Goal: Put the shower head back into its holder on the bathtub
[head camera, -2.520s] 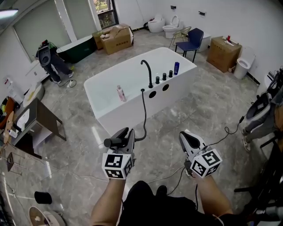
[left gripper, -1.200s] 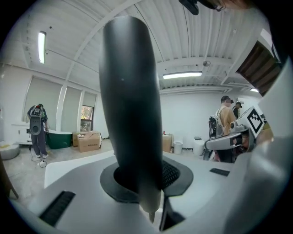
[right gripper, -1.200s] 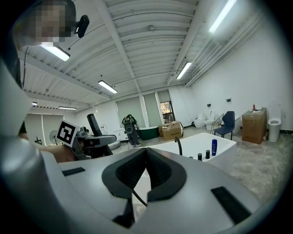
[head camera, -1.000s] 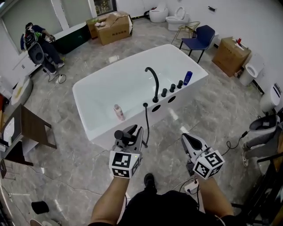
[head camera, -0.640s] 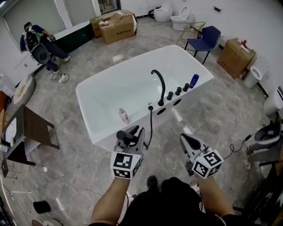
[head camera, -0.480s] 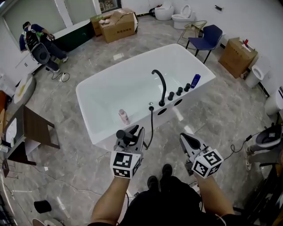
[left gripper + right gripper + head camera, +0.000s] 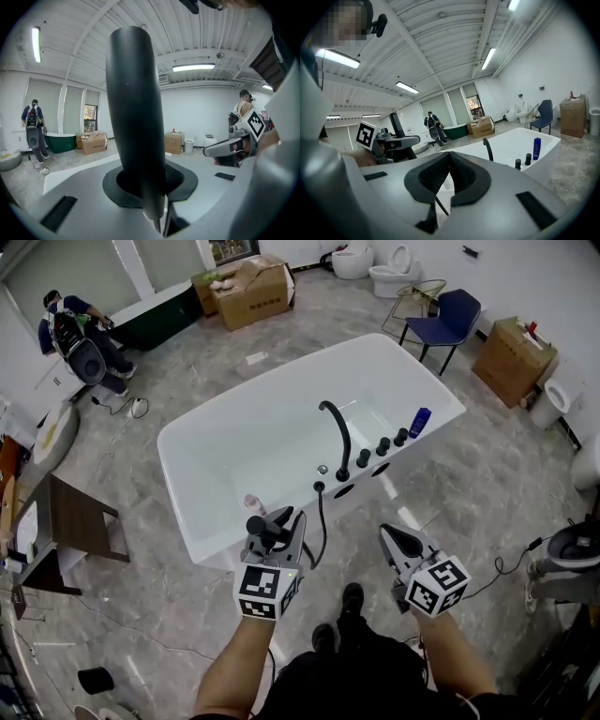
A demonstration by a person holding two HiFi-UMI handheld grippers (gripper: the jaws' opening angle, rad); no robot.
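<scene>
A: Where is the shower head (image 7: 133, 117)?

B: In the left gripper (image 7: 281, 521). The fingers are clamped on its black handle, which stands nearly upright between them in the left gripper view.

A: And relative to the bathtub (image 7: 253, 442)?

B: On the near side of it, off the rim. From the head view it sits in front of the tub's outer wall, just beside a small pink bottle (image 7: 251, 504) on the rim.

A: The hose (image 7: 322, 521)?

B: Black. It leaves the rim just beside the curved black spout (image 7: 336, 432), hangs down the outer wall and curves towards the left gripper.

A: What about the right gripper (image 7: 389, 532)?

B: Its fingers are pressed together with nothing between them. It is held level with the left one, well apart from it, over the grey floor (image 7: 469, 502).

A: Anything else on the rim?

B: A row of black knobs (image 7: 382, 446) beside the spout, then a blue bottle (image 7: 420, 421).
</scene>
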